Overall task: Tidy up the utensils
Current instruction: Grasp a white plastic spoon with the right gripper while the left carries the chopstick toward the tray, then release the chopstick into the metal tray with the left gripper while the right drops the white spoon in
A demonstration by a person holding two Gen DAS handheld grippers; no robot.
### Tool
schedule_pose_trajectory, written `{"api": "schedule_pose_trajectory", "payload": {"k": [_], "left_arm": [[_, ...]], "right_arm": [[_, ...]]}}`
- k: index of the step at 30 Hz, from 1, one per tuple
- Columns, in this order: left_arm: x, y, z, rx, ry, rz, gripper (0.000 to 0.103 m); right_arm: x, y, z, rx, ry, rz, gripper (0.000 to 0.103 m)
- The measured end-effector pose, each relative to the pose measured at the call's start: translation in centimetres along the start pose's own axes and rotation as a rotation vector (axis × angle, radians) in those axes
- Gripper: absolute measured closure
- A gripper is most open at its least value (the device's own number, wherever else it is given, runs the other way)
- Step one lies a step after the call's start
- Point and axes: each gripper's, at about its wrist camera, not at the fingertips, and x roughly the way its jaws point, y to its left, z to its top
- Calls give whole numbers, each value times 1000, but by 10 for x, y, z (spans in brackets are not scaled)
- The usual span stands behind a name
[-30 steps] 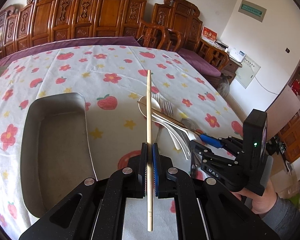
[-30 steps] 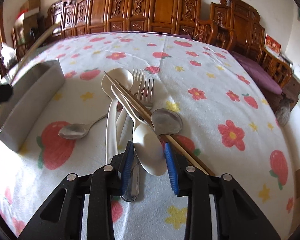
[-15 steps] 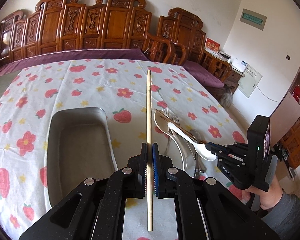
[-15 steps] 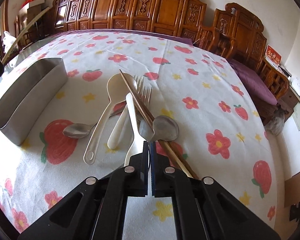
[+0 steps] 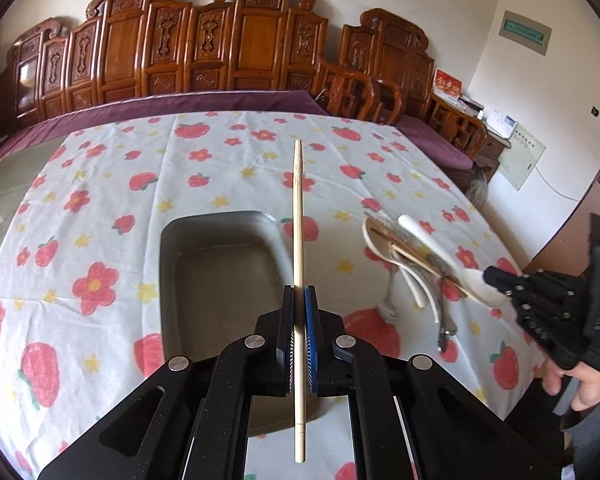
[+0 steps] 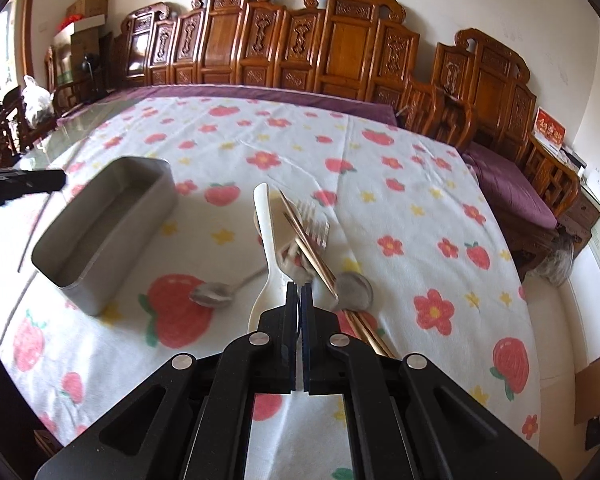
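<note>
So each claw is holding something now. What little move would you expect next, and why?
Probably the left claw lowers its chopstick into the metal tray: it is clamped on the stick right above the tray, which looks empty. The right claw, gripping a white spoon, would likely follow.

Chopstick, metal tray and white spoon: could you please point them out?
Chopstick (image 5: 299, 216), left wrist view, mid shaft.
Metal tray (image 6: 100, 258), right wrist view, near side wall.
White spoon (image 6: 265, 232), right wrist view, handle.

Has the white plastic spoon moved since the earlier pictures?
Yes. The white plastic spoon, clamped in the right tool, has risen off the strawberry-print tablecloth, away from the pile.
</note>
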Motion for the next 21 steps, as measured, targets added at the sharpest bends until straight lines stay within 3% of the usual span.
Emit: {"api": "schedule_pose_trajectory", "payload": {"k": [10,21], "left_arm": [[34,33,-5,-47,74,61,99],[60,47,-7,-89,144,104,97]], "right_arm": [[-14,41,16,-37,-48,76,101],[-8,71,24,-43,-43,127,101]]}}
